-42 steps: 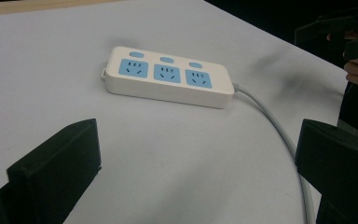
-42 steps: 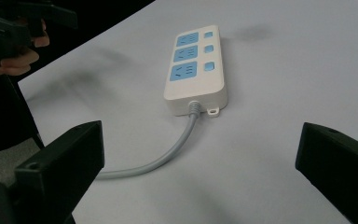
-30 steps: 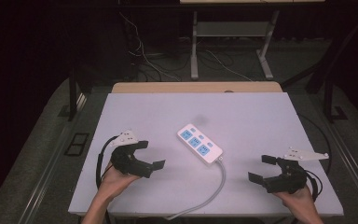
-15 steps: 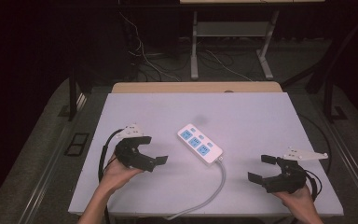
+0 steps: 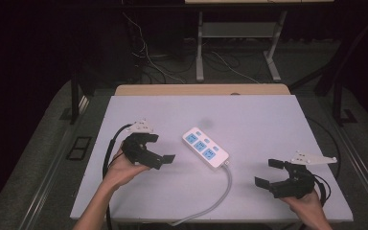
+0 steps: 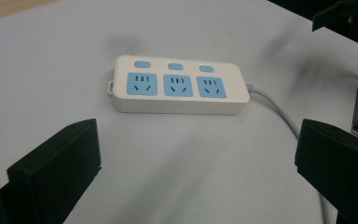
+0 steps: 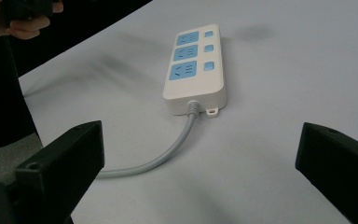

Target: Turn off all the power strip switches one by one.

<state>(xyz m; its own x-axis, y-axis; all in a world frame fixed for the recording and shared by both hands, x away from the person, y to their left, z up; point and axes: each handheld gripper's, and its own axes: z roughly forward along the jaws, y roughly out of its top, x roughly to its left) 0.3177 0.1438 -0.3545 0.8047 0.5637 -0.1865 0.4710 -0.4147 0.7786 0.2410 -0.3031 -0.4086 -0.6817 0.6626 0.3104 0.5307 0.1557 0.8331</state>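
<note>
A white plastic power strip (image 5: 205,147) lies flat on a pale, matte table (image 5: 268,124), between the two claws and a little farther from the person than either. It is a smooth rounded bar with three blue socket faces in a row and three small blue buttons beside them. Its long axis runs diagonally. The end with a small mounting tab points away toward the table's far left, and the cord end points toward the near right, the right gripper's side.

A grey round cord (image 5: 219,196) leaves that end and curves toward the near table edge, where it drops out of sight.

The left gripper (image 5: 160,148), black and blocky, is held in a hand just left of the strip. Its jaws are spread wide, gripping nothing. From its own camera the strip (image 6: 178,90) sits straight ahead, well clear of both jaws.

The right gripper (image 5: 268,173) hovers at the near right, well apart from the strip, jaws also spread wide and empty. Its camera looks along the strip (image 7: 194,65) from the cord end; the cord's (image 7: 168,149) far end is hidden behind one jaw.
</note>
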